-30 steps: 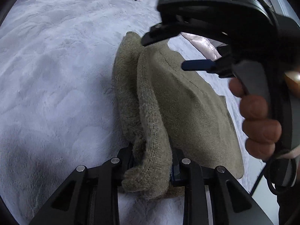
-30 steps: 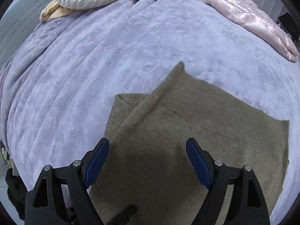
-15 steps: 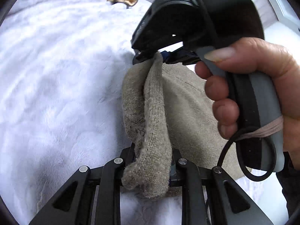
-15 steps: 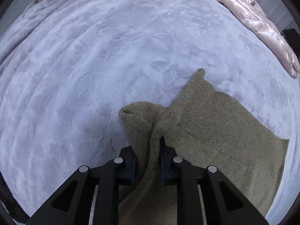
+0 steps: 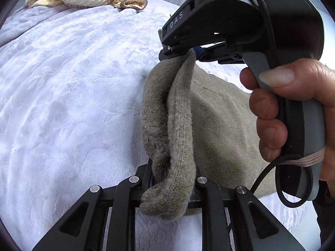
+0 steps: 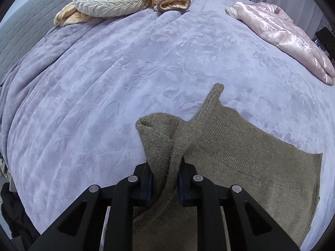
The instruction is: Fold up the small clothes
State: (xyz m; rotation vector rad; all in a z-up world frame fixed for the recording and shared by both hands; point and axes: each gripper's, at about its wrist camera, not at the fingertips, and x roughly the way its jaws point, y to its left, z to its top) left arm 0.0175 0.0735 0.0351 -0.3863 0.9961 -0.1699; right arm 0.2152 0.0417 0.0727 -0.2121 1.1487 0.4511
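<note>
While both grippers (image 5: pixel 171 179) (image 6: pixel 164 175) pinch the olive knit (image 6: pixel 240 167), the right one reads "DAS".

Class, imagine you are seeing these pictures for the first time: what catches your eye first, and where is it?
An olive knitted garment on the lilac bedspread, one edge pinched up by both the left gripper and the right gripper. Far off lie a pink satin jacket and a round cushion.
</note>
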